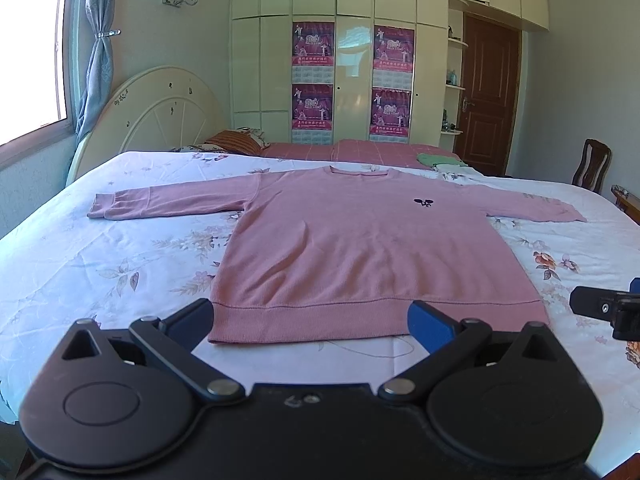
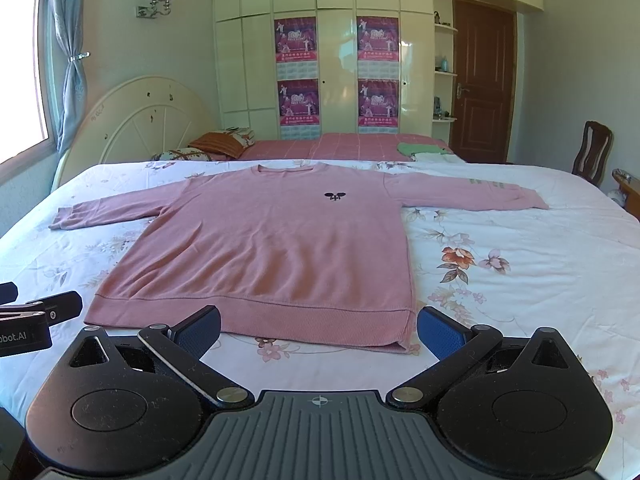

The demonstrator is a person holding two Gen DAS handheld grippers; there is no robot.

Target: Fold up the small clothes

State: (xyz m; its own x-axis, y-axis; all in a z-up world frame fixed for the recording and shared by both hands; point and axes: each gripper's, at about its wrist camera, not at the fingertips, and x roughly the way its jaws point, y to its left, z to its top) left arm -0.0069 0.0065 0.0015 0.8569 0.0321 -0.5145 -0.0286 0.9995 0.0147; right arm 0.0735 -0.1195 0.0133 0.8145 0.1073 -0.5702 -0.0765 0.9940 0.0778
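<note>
Both tools hang just short of the sweatshirt's ribbed hem, each with its blue-padded fingers spread wide and nothing between them. From the left tool (image 1: 312, 320) the near left corner of the hem sits between its fingers; from the right tool (image 2: 319, 326) the near right corner does. That pairing looks deliberate to me: one tool per bottom corner, ready to lift the hem together.

Laid flat and face up on the floral bedsheet (image 1: 100, 260), the pink sweatshirt (image 1: 360, 248) has both sleeves stretched out to the sides and its neckline pointing away toward the wardrobe (image 2: 340, 60). Spread that smoothly, it seems set up for a first fold, which has not begun.

Each camera catches a sliver of the other tool at its edge, so they are side by side and apart. The right view shows grey stripes on the far sleeve (image 2: 492, 186) more plainly than the left view does, where they are hard to make out. A green cloth (image 1: 438, 159) lies beyond the sweatshirt on the pink checked cover, well clear of it.
</note>
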